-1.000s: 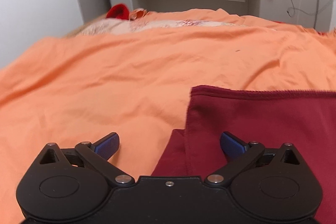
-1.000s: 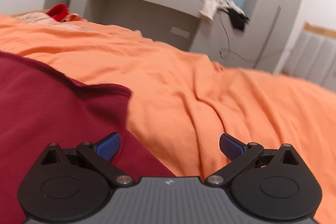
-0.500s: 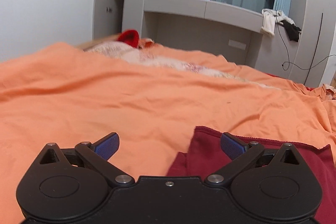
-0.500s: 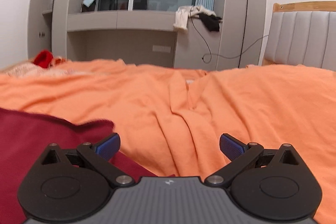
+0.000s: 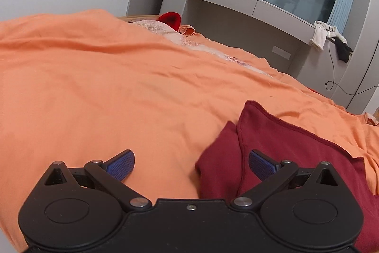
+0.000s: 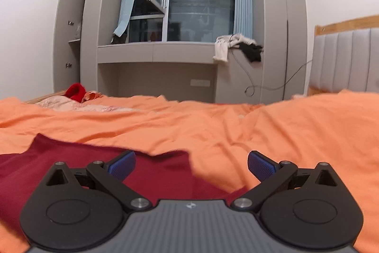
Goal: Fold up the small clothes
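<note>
Your folded garment [image 5: 296, 158] lies on the bedsheet [image 5: 118, 87], between your two grippers: to the right of your left gripper [image 5: 191, 164], to the left of your right gripper [image 6: 191, 164]. Behind the bed stands the window shelf [image 6: 156, 52], with clothes [image 6: 236, 45] draped over its right end; the headboard [image 6: 345, 63] is at far right.

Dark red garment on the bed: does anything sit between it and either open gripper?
Nothing visible does. The dark red garment lies flat on the orange bedspread, directly ahead of the left gripper and right gripper, both open.
</note>
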### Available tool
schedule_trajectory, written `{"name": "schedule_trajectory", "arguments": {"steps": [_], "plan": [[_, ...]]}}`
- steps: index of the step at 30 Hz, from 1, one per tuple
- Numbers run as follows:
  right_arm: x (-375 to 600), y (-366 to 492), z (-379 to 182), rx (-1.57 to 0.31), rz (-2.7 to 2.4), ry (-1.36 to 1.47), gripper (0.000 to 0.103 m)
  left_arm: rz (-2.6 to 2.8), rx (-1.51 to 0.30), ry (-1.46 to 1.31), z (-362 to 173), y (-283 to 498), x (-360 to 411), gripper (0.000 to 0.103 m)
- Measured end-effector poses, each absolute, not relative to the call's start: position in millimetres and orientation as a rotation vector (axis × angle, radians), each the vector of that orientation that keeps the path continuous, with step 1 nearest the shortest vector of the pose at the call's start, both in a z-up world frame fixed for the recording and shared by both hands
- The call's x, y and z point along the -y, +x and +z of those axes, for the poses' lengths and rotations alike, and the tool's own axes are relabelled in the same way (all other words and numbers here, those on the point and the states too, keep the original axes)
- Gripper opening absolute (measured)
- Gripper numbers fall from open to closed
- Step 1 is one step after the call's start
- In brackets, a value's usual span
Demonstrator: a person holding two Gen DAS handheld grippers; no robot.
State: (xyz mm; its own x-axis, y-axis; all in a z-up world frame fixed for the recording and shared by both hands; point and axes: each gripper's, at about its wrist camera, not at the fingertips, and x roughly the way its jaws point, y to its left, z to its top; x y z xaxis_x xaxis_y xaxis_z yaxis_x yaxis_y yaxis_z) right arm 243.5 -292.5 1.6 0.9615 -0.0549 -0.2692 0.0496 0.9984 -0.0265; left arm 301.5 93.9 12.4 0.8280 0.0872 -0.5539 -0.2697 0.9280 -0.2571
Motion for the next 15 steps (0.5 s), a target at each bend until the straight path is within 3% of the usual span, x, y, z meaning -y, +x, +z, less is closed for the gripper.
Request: {"name": "schedule_trajectory", "arguments": {"steps": [15], "plan": [[208, 231, -29, -0.303, 0.11, -0.155, 0.103, 0.178, -0.568, -0.196, -2, 286, -56, 0.102]]}}
